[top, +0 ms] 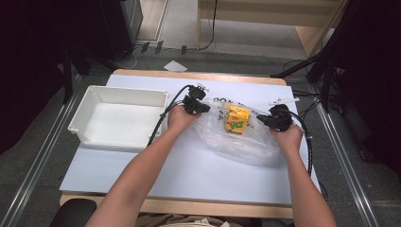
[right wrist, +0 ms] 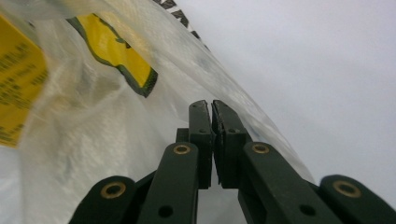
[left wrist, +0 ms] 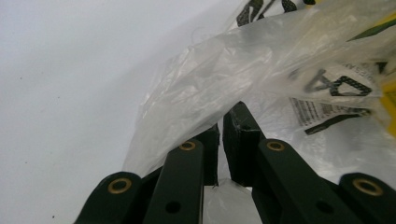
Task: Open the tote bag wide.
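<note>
The left tool (left wrist: 219, 128) has its black jaws nearly together, pinching a fold of the clear, crinkled plastic bag with black print (top: 236, 137). The right tool (right wrist: 212, 109) is clamped flat on the bag's opposite edge. The bag lies stretched between them on the pale blue bench (top: 189, 165), with a small yellow carton with green lettering (top: 236, 119) inside it, towards the far end. A white rectangular plastic bin (top: 118, 118) sits well apart on the left.

The step looks like handling the bag by its two sides. To do it well, keep both pinches firm on the film alone, move the hands together so tension stays even, and avoid jerks that could tear the plastic or let the carton slide out.
</note>
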`<state>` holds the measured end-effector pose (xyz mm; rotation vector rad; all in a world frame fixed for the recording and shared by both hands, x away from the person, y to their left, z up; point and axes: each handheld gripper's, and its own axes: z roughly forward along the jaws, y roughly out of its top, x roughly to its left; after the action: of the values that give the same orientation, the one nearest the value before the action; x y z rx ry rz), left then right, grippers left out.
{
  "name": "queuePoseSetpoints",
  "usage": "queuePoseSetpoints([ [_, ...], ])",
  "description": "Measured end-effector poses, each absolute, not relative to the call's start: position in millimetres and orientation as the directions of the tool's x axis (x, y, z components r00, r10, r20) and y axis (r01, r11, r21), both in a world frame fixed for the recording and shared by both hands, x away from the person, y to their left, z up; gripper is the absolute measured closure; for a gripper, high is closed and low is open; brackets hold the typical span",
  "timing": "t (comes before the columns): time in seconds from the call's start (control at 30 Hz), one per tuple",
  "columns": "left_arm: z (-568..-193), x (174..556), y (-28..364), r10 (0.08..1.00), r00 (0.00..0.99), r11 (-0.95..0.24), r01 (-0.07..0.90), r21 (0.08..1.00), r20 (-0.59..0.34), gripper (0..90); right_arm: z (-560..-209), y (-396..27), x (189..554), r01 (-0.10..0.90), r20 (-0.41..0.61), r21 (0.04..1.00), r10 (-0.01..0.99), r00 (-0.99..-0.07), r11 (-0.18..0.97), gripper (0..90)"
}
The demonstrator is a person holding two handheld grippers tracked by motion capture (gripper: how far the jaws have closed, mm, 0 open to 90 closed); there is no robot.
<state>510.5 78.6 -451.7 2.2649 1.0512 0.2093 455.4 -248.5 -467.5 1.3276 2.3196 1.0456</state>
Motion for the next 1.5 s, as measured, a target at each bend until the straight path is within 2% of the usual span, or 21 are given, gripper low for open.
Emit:
queuePoseSetpoints([
  [0.3,-456.3,516.6,84.0,0.768,0.632,-0.471,0.664,0.581,-0.099,87.4,-479.2,-271.3,454.1,0.651,0.094,0.697,0.861,-0.499,0.301,90.0],
  [0.53,-454.7,519.2,87.5,0.794,0.603,-0.463,0.681,0.568,-0.074,89.4,-478.4,-286.0,452.9,0.661,0.040,0.686,0.891,-0.452,0.304,90.0],
  [0.6,-454.1,519.4,88.3,0.804,0.592,-0.467,0.680,0.565,-0.047,90.0,-478.6,-288.2,452.9,0.663,0.029,0.686,0.899,-0.436,0.300,90.0],
  [0.8,-453.9,520.1,90.9,0.807,0.589,-0.466,0.683,0.563,-0.046,90.0,-478.8,-289.6,453.4,0.664,0.005,0.686,0.910,-0.414,0.298,90.0],
  [0.87,-454.0,521.7,93.2,0.813,0.578,-0.447,0.696,0.562,-0.069,90.0,-480.5,-291.8,453.7,0.652,-0.008,0.697,0.913,-0.409,0.298,90.0],
  [1.0,-451.3,519.5,90.7,0.804,0.582,-0.421,0.702,0.575,-0.121,87.4,-478.8,-291.7,454.7,0.678,0.033,0.692,0.927,-0.375,0.249,90.0],
  [1.23,-433.6,513.1,90.3,0.771,0.618,-0.406,0.665,0.627,-0.156,87.4,-454.4,-285.5,449.6,0.644,0.079,0.729,0.907,-0.414,0.231,90.0],
  [1.5,-407.7,502.9,91.2,0.734,0.663,-0.418,0.612,0.672,-0.148,86.3,-422.8,-273.8,439.9,0.610,0.073,0.747,0.880,-0.469,0.263,90.0],
])
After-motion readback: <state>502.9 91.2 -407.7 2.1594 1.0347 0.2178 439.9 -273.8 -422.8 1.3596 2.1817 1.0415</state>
